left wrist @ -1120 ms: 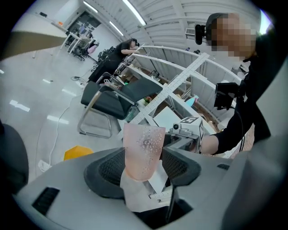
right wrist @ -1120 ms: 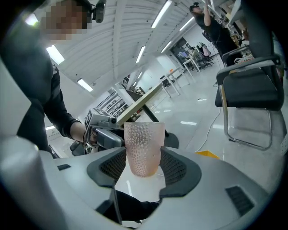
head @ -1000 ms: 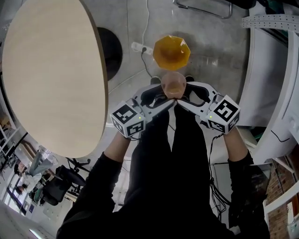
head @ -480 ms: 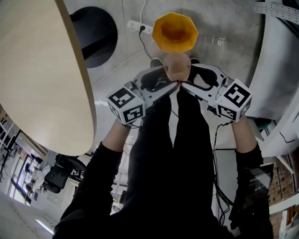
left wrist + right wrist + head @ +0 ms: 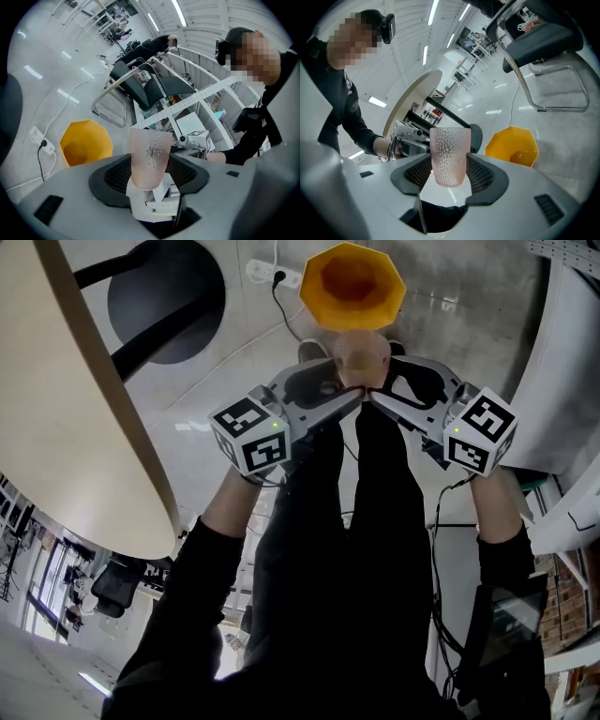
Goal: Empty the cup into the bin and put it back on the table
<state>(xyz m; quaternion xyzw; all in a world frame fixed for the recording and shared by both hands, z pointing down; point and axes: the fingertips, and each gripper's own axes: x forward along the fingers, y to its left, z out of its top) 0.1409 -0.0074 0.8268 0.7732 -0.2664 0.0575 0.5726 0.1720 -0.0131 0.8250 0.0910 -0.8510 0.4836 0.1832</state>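
A pink dimpled translucent cup (image 5: pixel 362 358) hangs upright in the air, just short of the near rim of an orange octagonal bin (image 5: pixel 352 282) on the floor. My left gripper (image 5: pixel 337 401) and right gripper (image 5: pixel 386 397) meet from either side and are both shut on the cup's lower part. In the left gripper view the cup (image 5: pixel 150 159) stands between the jaws of the left gripper (image 5: pixel 149 174), with the bin (image 5: pixel 86 143) down to the left. The right gripper (image 5: pixel 449 172) clamps the cup (image 5: pixel 450 157) the same way, the bin (image 5: pixel 513 145) to its right. The cup's inside is hidden.
The round pale wooden table (image 5: pixel 66 409) fills the left side, its black disc base (image 5: pixel 164 301) on the grey concrete floor. A white power strip (image 5: pixel 277 276) and cable lie beside the bin. A white curved structure (image 5: pixel 572 381) stands at right. My dark-clothed legs are below.
Both grippers have carried the cup forward towards the bin, which now sits right beyond it. The table has slid further to the left of the view. The hold on the cup is unchanged.
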